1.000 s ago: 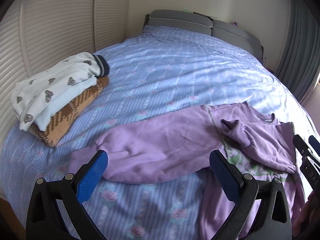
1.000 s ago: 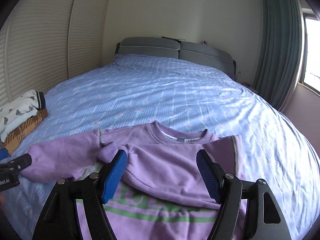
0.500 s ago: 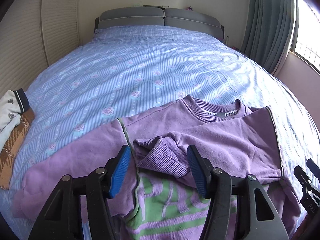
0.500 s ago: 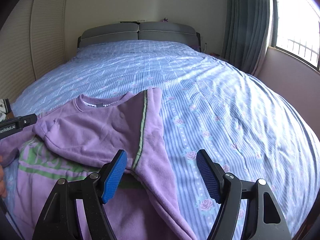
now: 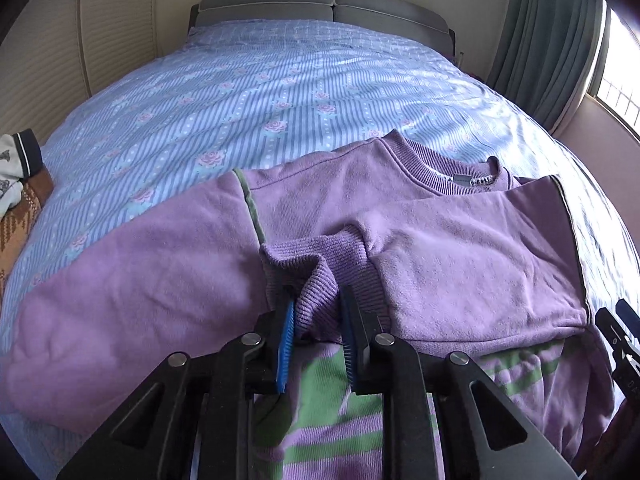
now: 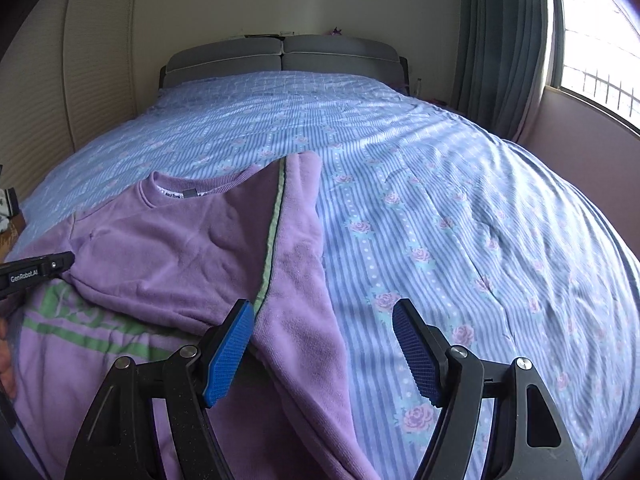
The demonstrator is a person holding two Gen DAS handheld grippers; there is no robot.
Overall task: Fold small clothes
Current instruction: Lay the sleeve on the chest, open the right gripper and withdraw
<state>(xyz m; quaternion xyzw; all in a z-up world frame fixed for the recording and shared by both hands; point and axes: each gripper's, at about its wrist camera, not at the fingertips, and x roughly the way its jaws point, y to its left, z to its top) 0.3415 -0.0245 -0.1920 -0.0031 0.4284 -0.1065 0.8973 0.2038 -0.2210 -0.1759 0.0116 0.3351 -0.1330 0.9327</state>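
A lilac sweatshirt [image 5: 460, 248] with green lettering lies front up on the bed, one sleeve folded across its chest. The left gripper [image 5: 317, 326] is closing, and its blue pads pinch the ribbed cuff [image 5: 316, 280] of that folded sleeve. In the right wrist view the sweatshirt [image 6: 180, 248] fills the lower left. The right gripper [image 6: 324, 344] stands open low over the garment's right side, its left pad above the green-piped shoulder seam and its right pad above bare sheet. Nothing is pressed between its pads. The left gripper's tip [image 6: 36, 270] shows at the left edge.
The bed [image 5: 280, 80] has a blue striped rose-print cover and a grey headboard [image 5: 320, 4]. Folded clothes [image 5: 16, 184] are stacked at its left edge. A curtain [image 6: 500, 40] and a window [image 6: 592, 40] stand on the right. A louvred wall runs along the left.
The left gripper swung right from the long sleeve to the folded sleeve's cuff, came in low and narrowed its jaws onto it. The right gripper shifted to the sweatshirt's right edge, still open.
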